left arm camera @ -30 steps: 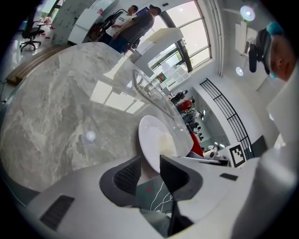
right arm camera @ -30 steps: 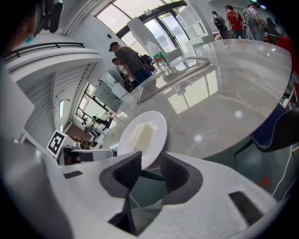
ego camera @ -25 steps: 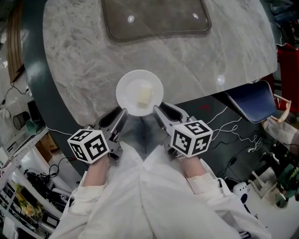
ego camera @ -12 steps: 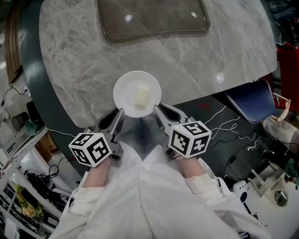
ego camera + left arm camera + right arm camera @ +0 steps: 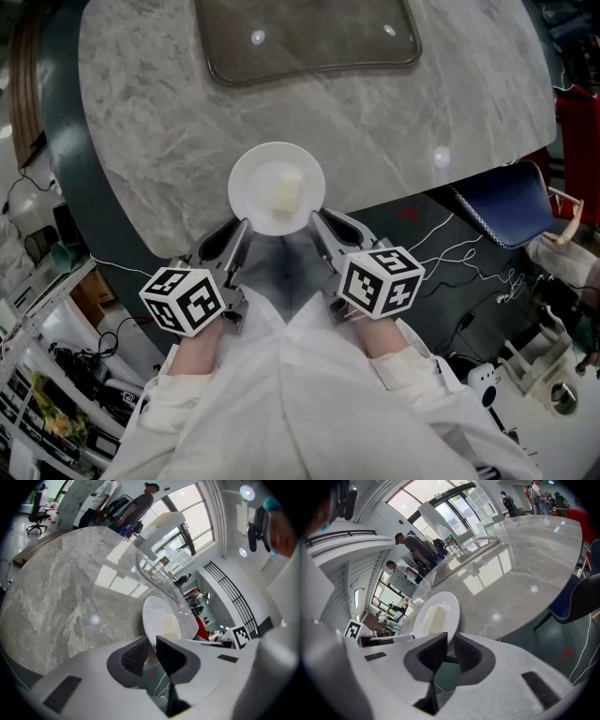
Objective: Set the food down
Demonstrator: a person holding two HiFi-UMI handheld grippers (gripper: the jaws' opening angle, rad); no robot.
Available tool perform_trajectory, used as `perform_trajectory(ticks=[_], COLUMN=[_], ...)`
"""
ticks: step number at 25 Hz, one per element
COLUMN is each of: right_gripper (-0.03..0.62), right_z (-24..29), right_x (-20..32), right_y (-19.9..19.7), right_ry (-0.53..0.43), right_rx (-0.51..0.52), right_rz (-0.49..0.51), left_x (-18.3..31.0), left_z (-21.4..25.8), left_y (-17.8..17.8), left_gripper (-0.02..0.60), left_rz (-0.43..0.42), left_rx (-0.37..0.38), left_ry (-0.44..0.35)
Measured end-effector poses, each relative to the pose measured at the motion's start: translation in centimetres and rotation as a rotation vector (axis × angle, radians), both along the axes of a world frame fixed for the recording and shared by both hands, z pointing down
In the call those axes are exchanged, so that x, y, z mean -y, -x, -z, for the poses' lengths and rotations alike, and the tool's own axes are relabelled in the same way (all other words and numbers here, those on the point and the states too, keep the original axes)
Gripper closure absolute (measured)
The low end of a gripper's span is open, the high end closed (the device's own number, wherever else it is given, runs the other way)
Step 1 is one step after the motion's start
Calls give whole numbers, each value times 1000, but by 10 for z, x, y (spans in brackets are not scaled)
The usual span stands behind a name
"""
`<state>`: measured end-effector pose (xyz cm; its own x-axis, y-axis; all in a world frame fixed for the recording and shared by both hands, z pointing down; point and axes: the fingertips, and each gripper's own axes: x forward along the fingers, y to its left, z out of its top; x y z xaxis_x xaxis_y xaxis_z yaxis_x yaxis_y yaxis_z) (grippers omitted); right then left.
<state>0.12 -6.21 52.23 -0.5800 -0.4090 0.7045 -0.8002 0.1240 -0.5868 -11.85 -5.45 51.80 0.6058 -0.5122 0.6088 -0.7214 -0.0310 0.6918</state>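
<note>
As right tongs (image 5: 449, 649) close on plate (image 5: 251, 174) rim, left tongs (image 5: 151, 651) clamped opposite, food (image 5: 286, 195) between

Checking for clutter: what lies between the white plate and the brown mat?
Nothing but bare marble table, as the head view shows, between plate and mat.

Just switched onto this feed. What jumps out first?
A white plate carrying a pale block of food is at the marble table's near edge. The left tool grips its rim, and the right tool's jaws are closing on the opposite rim.
</note>
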Motion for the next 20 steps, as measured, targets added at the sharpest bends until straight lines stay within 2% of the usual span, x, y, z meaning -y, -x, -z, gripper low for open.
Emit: perform_trajectory(ticks=[20], right_gripper=[565], right_z=[33], right_x=[11], right_y=[6], right_ry=[-102], right_rx=[10], right_rz=[-36], left_x=[14], left_z=[27], left_y=[6], left_gripper=[518], left_rz=[-129], left_rx=[37], left_ry=[-118])
